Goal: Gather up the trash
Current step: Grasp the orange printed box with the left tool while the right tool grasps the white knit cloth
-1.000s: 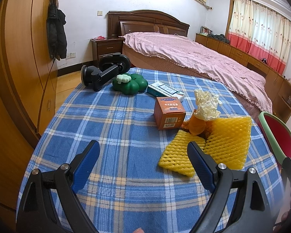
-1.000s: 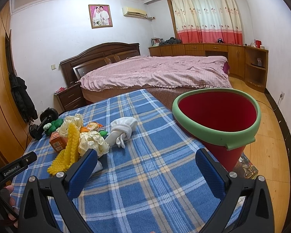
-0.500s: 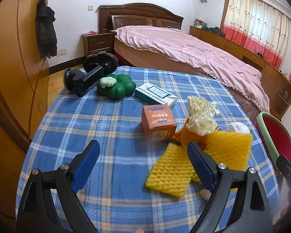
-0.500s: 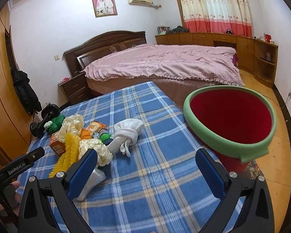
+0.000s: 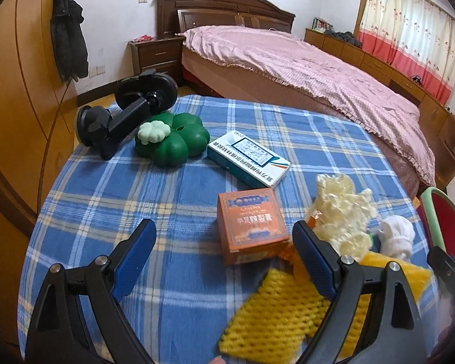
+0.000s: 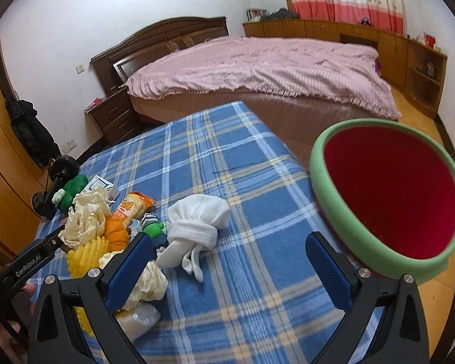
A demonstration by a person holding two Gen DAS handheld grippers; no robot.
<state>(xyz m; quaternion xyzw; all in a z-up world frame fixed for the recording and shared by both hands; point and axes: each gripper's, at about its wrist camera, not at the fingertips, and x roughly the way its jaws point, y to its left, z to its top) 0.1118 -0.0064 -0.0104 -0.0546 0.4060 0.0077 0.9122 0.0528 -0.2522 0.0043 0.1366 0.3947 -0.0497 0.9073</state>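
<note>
Left tongs (image 5: 224,257) spread wide, empty, low over tabletop (image 5: 166,212), straddling orange box (image 5: 251,227). Right tongs (image 6: 229,261) also spread, empty. Trash heaped beside: yellow foam net (image 5: 273,312), crumpled wrapper (image 5: 342,212). Red bin (image 6: 388,200) off tabletop's edge. Risk: jaws catch box alongside net; light foam slips free.

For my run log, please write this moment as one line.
left gripper: open, empty, near orange box | right gripper: open, empty, near white sock | red bin: beside table
</note>
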